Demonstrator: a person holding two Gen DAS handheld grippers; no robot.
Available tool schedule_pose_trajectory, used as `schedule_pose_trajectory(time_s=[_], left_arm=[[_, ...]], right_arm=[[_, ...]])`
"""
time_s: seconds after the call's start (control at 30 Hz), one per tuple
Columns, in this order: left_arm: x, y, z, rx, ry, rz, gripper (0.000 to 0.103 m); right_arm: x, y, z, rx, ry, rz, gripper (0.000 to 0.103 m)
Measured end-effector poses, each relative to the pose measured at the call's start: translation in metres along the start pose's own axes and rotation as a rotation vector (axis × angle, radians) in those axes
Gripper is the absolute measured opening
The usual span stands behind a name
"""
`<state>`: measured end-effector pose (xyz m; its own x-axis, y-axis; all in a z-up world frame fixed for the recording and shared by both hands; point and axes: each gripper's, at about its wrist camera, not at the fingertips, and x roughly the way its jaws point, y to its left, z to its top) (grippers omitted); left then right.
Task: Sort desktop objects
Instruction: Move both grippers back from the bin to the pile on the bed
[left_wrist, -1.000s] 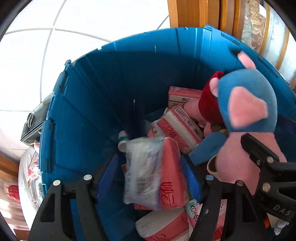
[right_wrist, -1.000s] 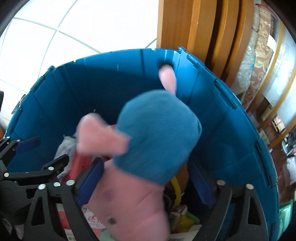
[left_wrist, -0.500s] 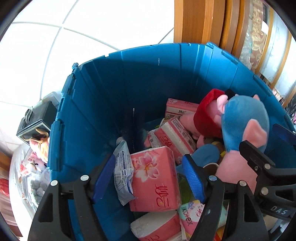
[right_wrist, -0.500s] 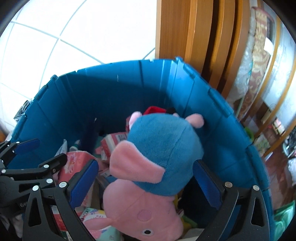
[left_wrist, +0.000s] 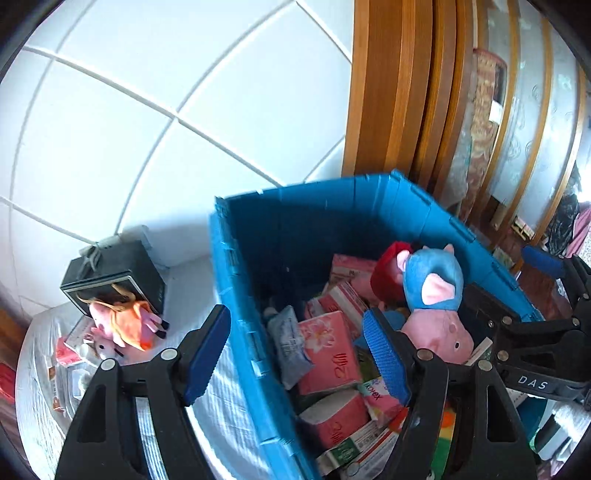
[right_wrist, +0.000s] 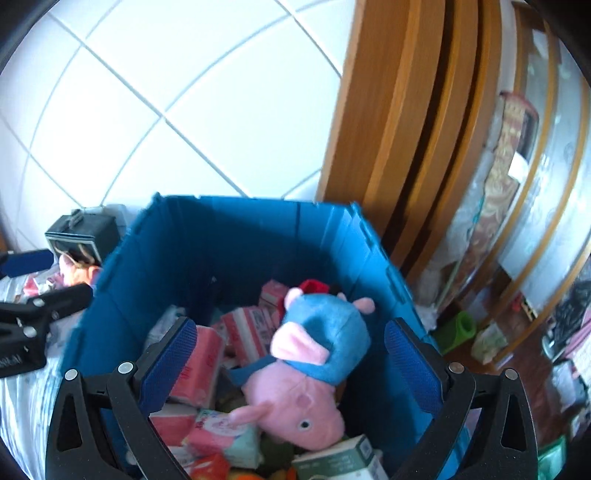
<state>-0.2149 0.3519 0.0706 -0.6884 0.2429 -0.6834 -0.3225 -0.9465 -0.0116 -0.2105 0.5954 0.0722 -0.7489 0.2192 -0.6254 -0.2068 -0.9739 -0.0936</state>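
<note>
Both claws, left claw (left_wrist: 295, 350) and right claw (right_wrist: 291, 362), are held apart and empty above the blue bin (left_wrist: 236, 280), where the pig plush (right_wrist: 306, 362) lies among tissue packs (left_wrist: 328, 350); another plush (left_wrist: 122, 325) is seen left on the surface (left_wrist: 33, 387), probably to be sorted.

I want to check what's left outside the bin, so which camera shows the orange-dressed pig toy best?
The left wrist view. There the orange-dressed pig toy lies in full sight on the white surface, against the black box, left of the blue bin. The right wrist view catches only a blurred orange scrap at the bin's edge.
</note>
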Motion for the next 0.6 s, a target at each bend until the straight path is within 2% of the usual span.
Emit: schedule_pose_trajectory(time_s=[0.17,0.3,0.4,0.47,0.5,0.6], left_arm=[[-0.039,0.043,-0.017,-0.011,-0.074,0.060,0.074],[-0.066,0.086,-0.036,-0.011,-0.145,0.142,0.074],[-0.085,0.125,-0.055,-0.017,-0.189,0.160,0.075],[-0.093,0.154,-0.066,-0.040,-0.195,0.161,0.089],[-0.096,0.170,-0.072,-0.056,-0.203,0.168,0.103],[-0.102,0.217,-0.087,-0.085,-0.216,0.207,0.103]], right_arm=[[-0.039,0.038,0.006,-0.034,-0.055,0.002,0.103],[-0.060,0.082,0.013,-0.072,-0.096,-0.013,0.103],[-0.074,0.120,0.016,-0.087,-0.108,0.010,0.103],[-0.083,0.149,0.018,-0.096,-0.112,0.033,0.103],[-0.085,0.164,0.020,-0.094,-0.107,0.062,0.103],[-0.086,0.204,0.023,-0.069,-0.076,0.172,0.103]])
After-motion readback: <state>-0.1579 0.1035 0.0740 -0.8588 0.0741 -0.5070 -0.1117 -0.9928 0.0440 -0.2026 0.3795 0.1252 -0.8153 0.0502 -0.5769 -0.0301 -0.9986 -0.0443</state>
